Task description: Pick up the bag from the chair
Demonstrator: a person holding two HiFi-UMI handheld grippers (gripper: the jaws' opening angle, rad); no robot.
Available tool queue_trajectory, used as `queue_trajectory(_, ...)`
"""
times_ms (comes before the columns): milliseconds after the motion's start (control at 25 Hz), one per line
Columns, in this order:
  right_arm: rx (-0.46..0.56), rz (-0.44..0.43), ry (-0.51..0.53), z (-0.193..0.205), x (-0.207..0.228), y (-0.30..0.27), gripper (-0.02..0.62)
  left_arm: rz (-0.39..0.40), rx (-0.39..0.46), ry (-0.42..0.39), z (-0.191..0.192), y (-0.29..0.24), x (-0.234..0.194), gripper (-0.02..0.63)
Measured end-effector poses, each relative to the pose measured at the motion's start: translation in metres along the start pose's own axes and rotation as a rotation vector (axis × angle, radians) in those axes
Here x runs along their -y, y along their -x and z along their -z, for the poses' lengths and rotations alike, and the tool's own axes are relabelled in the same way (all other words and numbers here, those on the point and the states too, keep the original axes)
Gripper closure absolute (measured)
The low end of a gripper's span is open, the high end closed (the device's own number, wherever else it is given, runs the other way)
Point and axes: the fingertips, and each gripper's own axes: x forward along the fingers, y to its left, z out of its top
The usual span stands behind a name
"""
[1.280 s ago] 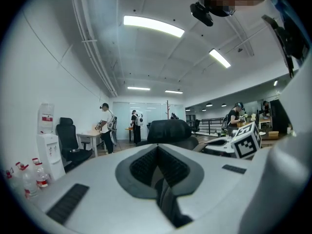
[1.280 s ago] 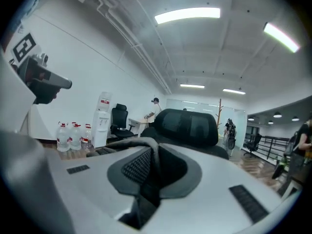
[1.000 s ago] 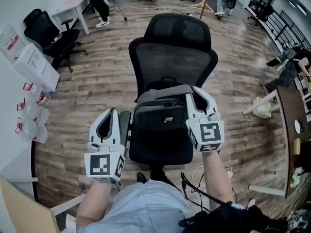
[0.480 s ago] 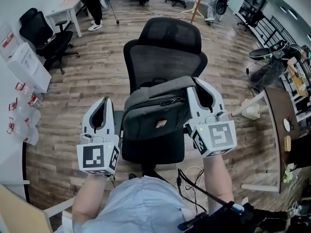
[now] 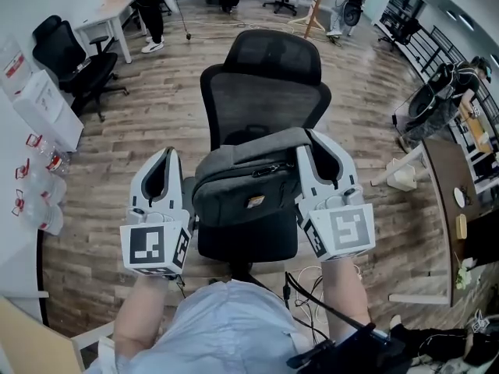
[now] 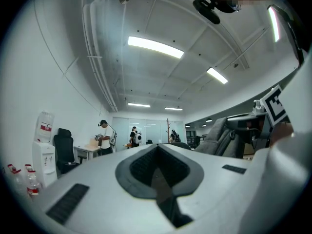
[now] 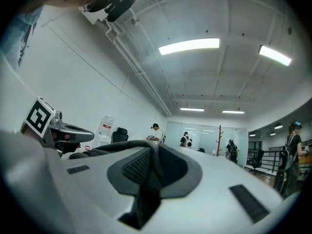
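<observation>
Right gripper (image 5: 313, 137) pinches the top edge of the grey bag (image 5: 245, 187), which hangs tilted over the office chair (image 5: 249, 244) seat. It looks soft, saggy and fairly heavy, so its top handle is likely the firmest hold. Left gripper (image 5: 167, 154), pressed together and empty, sits at the bag's 9 o'clock. The backrest (image 5: 269, 104) at 12 crowds the lift.

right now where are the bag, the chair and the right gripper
bag (image 5: 234, 189), head view, on its grey front panel
chair (image 5: 265, 104), head view, on the mesh backrest
right gripper (image 5: 314, 137), head view, between its fingertips at the bag's top edge
</observation>
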Motion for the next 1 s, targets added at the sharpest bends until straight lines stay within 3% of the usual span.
queue_trajectory(1000, -0.003, 0.045, 0.027, -0.008, -0.002, 0.034, 0.561, 0.051, 0.015, -0.008, -0.010, 0.006, 0.020, 0.604)
